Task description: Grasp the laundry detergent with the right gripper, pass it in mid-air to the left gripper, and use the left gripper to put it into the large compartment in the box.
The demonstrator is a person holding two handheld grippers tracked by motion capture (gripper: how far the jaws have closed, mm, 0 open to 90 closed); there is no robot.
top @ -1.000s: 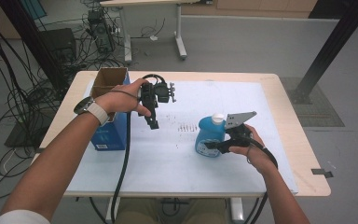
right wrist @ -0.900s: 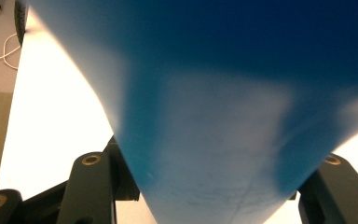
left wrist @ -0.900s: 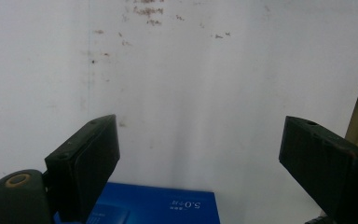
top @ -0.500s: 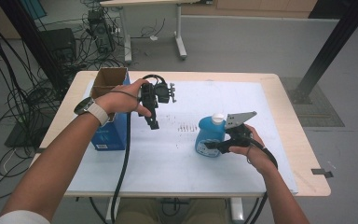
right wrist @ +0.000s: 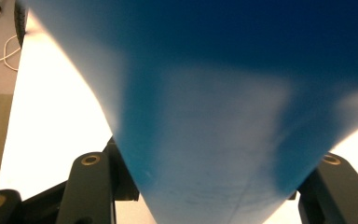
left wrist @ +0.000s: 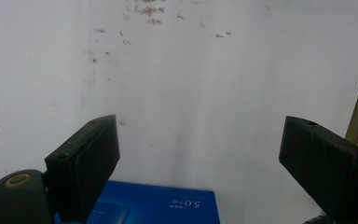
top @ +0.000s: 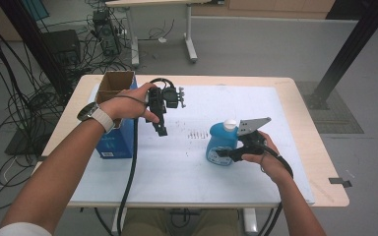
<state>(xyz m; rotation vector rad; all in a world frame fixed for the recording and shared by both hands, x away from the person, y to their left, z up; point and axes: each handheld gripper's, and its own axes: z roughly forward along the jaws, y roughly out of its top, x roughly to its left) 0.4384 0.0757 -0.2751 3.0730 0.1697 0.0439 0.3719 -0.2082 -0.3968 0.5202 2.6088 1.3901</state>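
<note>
The blue bottle [top: 221, 144] stands upright on the white mat [top: 177, 167] at about four o'clock of centre, already clamped in the right gripper [top: 226, 154], while the left gripper [top: 161, 129] hangs wide open and empty at ten o'clock, so lifting or moving it looks left.

We see a light wooden table [top: 320, 162] topped with a white sheet [top: 256, 108], standing on a grey floor [top: 256, 49]. Beyond its far edge stands a second table with white legs [top: 189, 34]. Black cables [top: 34, 93] sprawl over the floor off the left edge, and a dark slanted post [top: 349, 49] rises past the far right corner.
</note>
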